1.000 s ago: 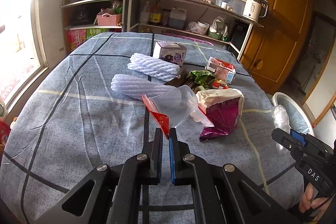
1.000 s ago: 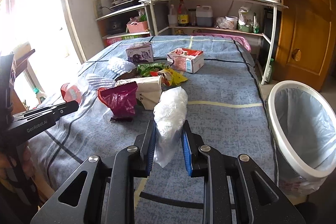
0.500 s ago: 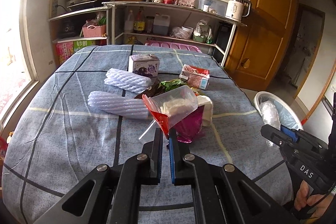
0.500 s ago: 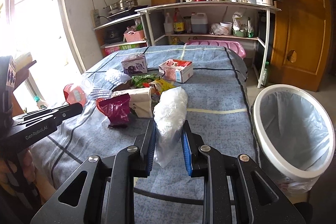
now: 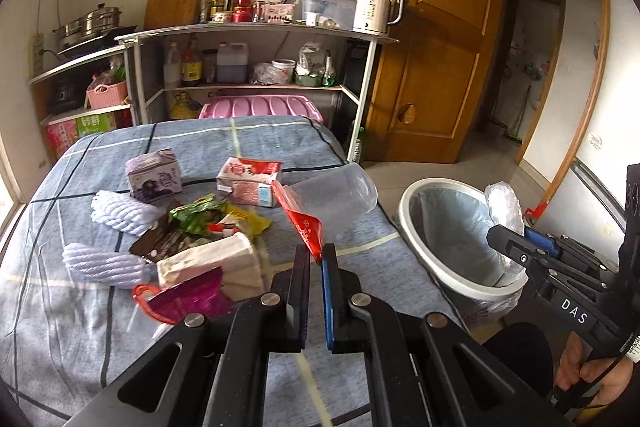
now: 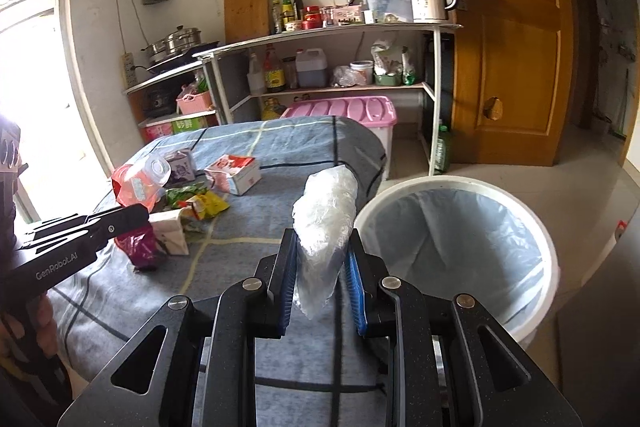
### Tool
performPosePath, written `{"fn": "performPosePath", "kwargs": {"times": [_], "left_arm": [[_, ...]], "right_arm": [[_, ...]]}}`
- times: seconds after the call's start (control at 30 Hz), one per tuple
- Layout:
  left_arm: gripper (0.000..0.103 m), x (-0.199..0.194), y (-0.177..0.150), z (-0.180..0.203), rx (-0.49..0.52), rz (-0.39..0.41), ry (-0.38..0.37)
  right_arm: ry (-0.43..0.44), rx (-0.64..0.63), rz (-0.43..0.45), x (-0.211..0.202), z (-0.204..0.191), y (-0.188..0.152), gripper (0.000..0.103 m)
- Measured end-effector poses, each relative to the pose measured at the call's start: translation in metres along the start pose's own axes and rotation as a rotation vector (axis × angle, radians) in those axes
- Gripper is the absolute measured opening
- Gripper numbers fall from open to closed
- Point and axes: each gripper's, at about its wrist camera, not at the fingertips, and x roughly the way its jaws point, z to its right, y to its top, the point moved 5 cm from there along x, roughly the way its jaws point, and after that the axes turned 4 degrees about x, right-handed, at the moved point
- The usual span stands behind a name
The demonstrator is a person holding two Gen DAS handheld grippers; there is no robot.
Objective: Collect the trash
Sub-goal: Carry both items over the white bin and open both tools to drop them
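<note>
My left gripper (image 5: 315, 254) is shut on the red label of a clear plastic bottle (image 5: 336, 195), which hangs in the air above the table's right edge. My right gripper (image 6: 322, 247) is shut on a crumpled clear plastic bag (image 6: 326, 211), held up beside the rim of the white trash bin (image 6: 452, 187). In the left wrist view the bin (image 5: 416, 239) stands on the floor right of the table, with the right gripper (image 5: 516, 243) and its bag (image 5: 505, 205) over its far rim. The left gripper (image 6: 120, 217) and the bottle (image 6: 144, 177) appear at the left of the right wrist view.
On the blue checked tablecloth (image 5: 80, 307) lie two white foam nets (image 5: 116, 211), a purple carton (image 5: 154, 177), a red carton (image 5: 250, 179), green and yellow wrappers (image 5: 200, 215), a white paper bag (image 5: 208, 263) and a magenta bag (image 5: 188, 301). Shelves (image 5: 256, 31) and a wooden door (image 5: 436, 67) stand behind.
Both grippers have swung right and risen with their loads. The bottle is now off the pile near the table's right edge, and the bag is now beside the bin's rim.
</note>
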Motion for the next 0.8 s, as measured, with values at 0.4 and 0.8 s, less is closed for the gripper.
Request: {"fn": "performPosePath", "kwargs": {"times": [0.4,0.8], "left_arm": [[0.006,0.060,0.020,0.098,0.105,-0.053,-0.153],[0.006,0.121,0.013,0.162,0.183,-0.143,-0.208]], "right_arm": [[-0.150,0.059,-0.020,0.001,0.096,0.008,0.024],[-0.207,0.091,-0.122,0.033,0.149,-0.008,0.024]]}}
